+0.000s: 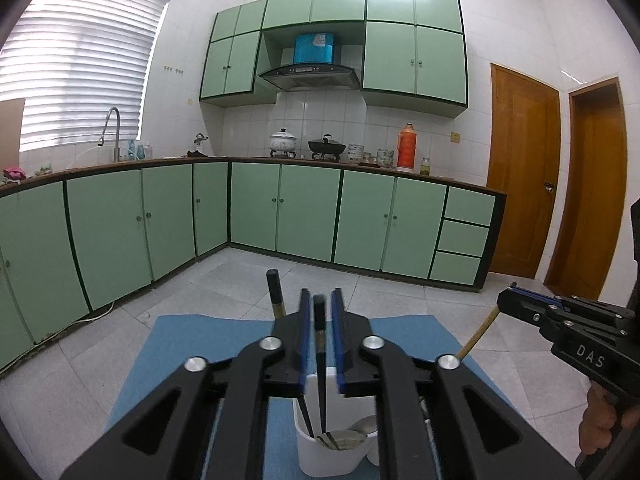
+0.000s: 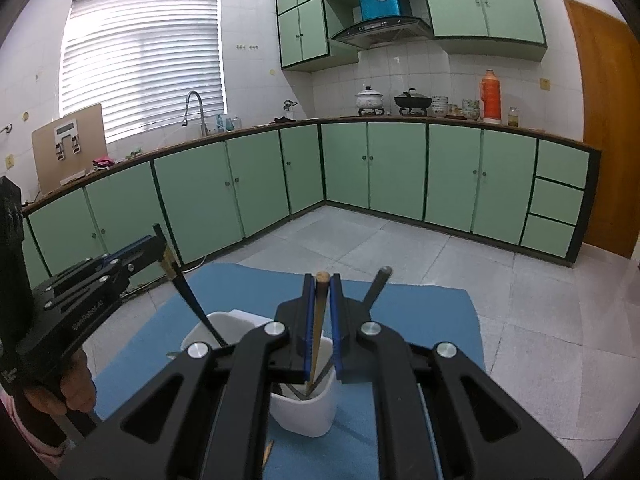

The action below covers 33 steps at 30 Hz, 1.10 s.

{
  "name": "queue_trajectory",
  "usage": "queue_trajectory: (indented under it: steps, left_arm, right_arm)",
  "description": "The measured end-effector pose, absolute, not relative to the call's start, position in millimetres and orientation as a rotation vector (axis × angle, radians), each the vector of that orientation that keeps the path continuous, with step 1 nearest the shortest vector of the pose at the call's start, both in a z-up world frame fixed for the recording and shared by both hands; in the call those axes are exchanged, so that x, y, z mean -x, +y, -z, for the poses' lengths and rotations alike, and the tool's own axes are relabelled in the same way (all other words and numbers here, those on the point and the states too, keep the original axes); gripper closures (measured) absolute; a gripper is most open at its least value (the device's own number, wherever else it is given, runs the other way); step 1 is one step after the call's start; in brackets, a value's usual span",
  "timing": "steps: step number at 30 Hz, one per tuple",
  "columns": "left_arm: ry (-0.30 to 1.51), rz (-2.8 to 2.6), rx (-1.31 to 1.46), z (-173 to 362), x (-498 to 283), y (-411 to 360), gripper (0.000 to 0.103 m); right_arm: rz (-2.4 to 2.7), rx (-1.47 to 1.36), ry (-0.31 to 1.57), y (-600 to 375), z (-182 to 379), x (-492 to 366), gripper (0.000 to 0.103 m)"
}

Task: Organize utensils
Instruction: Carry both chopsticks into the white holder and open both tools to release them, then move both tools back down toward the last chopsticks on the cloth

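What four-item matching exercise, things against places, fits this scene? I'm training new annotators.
Things:
1. black chopstick
2. wooden chopstick
3. white holder
4. orange thermos

Places:
A. on the counter
B. in the left gripper
C. on the blue mat
D. in the right gripper

Pairs: 1-B, 2-D, 3-C, 4-A.

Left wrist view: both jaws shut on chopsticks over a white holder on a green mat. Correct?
One error: the mat is blue, not green; the left wrist view shows it. The rest holds: left gripper grips a black chopstick, right gripper a wooden one, over the white holder.
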<state>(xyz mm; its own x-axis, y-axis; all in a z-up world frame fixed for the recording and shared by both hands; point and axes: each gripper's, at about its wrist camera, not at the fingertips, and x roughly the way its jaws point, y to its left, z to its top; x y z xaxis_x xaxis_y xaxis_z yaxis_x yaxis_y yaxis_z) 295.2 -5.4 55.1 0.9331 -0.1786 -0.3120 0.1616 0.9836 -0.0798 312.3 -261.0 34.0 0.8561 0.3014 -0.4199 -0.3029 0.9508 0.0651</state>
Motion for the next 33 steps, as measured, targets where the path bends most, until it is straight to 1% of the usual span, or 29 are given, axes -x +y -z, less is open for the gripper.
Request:
queue_trajectory:
  steps: [1,3,4,5,6,7,9,13,15,20,24,25,29,31,33]
  left_arm:
    - [0.322,0.174,0.054,-55.4,-294.8,-4.8,0.082]
    - [0.313,0.176,0.056,-56.6,-292.5,-4.2,0.070]
    - [0.309,0.178,0.056,-56.7,-291.7,-3.9,0.067]
    - [0.302,0.186,0.054,-57.2,-290.7,-3.7,0.056]
    - [0.295,0.196,0.051,-57.1,-289.8,-3.5,0.050]
    - [0.291,0.200,0.050,-57.0,-289.4,-3.4,0.049]
    - [0.286,0.210,0.050,-57.6,-288.8,-3.5,0.048]
    - [0.272,0.213,0.063,-60.4,-287.5,-0.3,0.044]
    - [0.263,0.207,0.066,-62.4,-286.6,1.2,0.040]
    - [0.238,0.192,0.089,-67.8,-277.0,9.6,0.034]
    - [0.203,0.158,0.085,-71.8,-255.5,16.6,0.024]
    - [0.201,0.153,0.083,-71.8,-250.0,18.0,0.023]
    - [0.212,0.138,0.091,-64.1,-223.8,24.6,0.014]
    - [0.227,0.134,0.098,-58.2,-211.9,27.1,0.012]
    - [0.246,0.127,0.102,-50.5,-198.9,28.9,0.010]
  right_arm:
    - [-0.317,0.003,0.437,-261.8,-34.0,-310.9,0.092]
    - [-0.322,-0.007,0.421,-265.0,-35.1,-307.0,0.081]
    - [-0.326,-0.011,0.414,-266.2,-35.6,-305.4,0.079]
    - [-0.326,-0.014,0.407,-267.7,-36.4,-303.4,0.078]
    - [-0.322,-0.014,0.402,-269.3,-37.1,-301.9,0.077]
    - [-0.320,-0.016,0.398,-271.2,-37.0,-300.6,0.077]
    - [-0.315,-0.029,0.383,-276.0,-38.2,-297.2,0.072]
    - [-0.307,-0.056,0.364,-285.3,-40.6,-292.1,0.069]
    - [-0.299,-0.067,0.351,-290.3,-41.4,-288.9,0.063]
    - [-0.285,-0.095,0.319,-304.2,-44.8,-276.3,0.058]
    - [-0.281,-0.097,0.286,-312.4,-46.2,-256.2,0.050]
    - [-0.282,-0.095,0.280,-313.1,-45.5,-251.5,0.049]
    - [-0.276,-0.092,0.255,-316.3,-39.3,-225.8,0.037]
    - [-0.279,-0.093,0.247,-316.7,-34.7,-212.4,0.031]
    - [-0.284,-0.095,0.245,-316.2,-28.7,-198.2,0.023]
